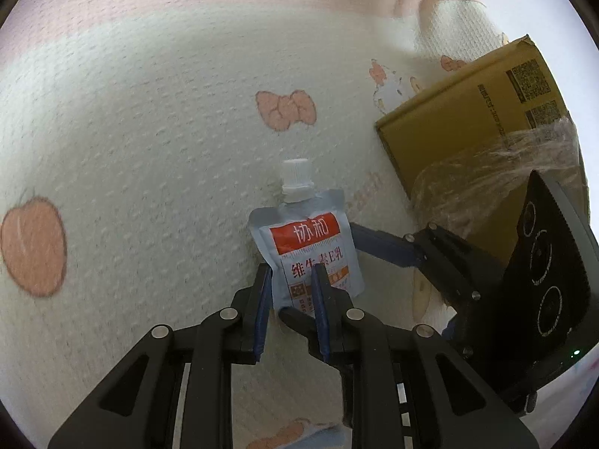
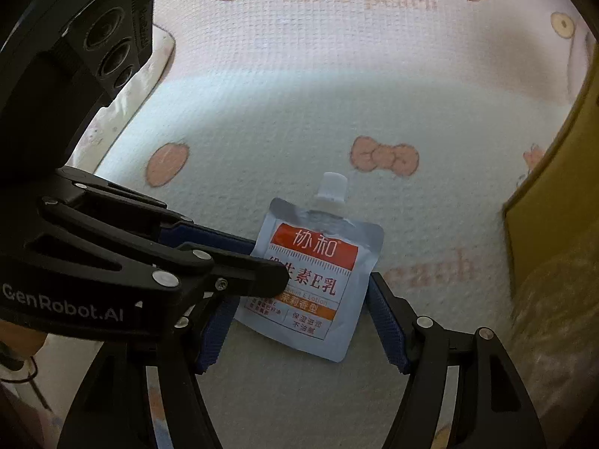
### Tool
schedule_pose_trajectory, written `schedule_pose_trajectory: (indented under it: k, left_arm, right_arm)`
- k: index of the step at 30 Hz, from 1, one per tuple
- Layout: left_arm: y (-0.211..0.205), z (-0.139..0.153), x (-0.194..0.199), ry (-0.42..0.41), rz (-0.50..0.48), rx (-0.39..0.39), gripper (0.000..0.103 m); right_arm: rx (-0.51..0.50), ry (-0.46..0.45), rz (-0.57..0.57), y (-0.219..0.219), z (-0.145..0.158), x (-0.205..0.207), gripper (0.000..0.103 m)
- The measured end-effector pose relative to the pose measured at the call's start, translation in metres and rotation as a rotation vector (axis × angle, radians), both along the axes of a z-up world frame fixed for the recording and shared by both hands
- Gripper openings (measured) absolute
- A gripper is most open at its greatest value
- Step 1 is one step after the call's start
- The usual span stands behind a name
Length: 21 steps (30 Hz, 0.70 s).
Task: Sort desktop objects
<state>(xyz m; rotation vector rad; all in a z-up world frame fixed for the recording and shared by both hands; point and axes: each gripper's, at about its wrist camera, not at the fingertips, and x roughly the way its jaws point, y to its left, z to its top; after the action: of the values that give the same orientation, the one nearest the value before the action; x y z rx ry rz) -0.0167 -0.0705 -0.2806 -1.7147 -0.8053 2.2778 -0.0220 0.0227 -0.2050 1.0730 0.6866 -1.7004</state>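
A pale blue lotion pouch [image 1: 307, 247] with a white screw cap and a red label band lies on a printed cloth. In the left wrist view my left gripper [image 1: 290, 292] is shut on the pouch's lower left edge. In the right wrist view the pouch [image 2: 318, 280] sits between the fingers of my right gripper [image 2: 295, 321], which is open around it. The left gripper [image 2: 262, 265] reaches in from the left and pinches the pouch's left side. The right gripper's finger [image 1: 385, 247] shows behind the pouch in the left wrist view.
A brown cardboard box [image 1: 479, 127] with shiny tape stands to the right of the pouch; its edge also shows in the right wrist view [image 2: 550, 202]. The cloth [image 1: 149, 149] has peach and bow prints and spreads wide to the left and beyond the pouch.
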Motion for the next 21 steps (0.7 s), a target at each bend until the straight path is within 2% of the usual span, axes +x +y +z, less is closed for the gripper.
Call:
schedule_pose_trajectory:
  k: [4, 8, 11, 14, 16, 21]
  left_arm:
    - [0.0, 0.005, 0.005, -0.008, 0.034, -0.022, 0.024]
    - [-0.004, 0.012, 0.004, 0.002, 0.051, -0.042, 0.024]
    - [-0.008, 0.017, 0.003, 0.021, 0.068, -0.065, 0.025]
    - [-0.012, 0.019, -0.002, 0.033, 0.104, -0.082, 0.025]
    - [-0.017, 0.016, -0.005, 0.013, 0.122, -0.076, 0.019]
    - [-0.02, 0.007, -0.012, -0.023, 0.136, -0.06, 0.014]
  right_arm:
    - [0.005, -0.054, 0.002, 0.003, 0.006, -0.002, 0.067]
    - [0.001, -0.052, -0.02, 0.03, 0.02, 0.004, 0.067]
    - [-0.016, -0.002, -0.019, 0.034, 0.032, 0.004, 0.067]
    - [0.011, 0.143, -0.01, 0.04, 0.036, 0.01, 0.067]
    - [0.053, 0.212, -0.013, 0.04, 0.033, 0.008, 0.067]
    - [0.101, 0.263, -0.008, 0.038, 0.024, 0.005, 0.067]
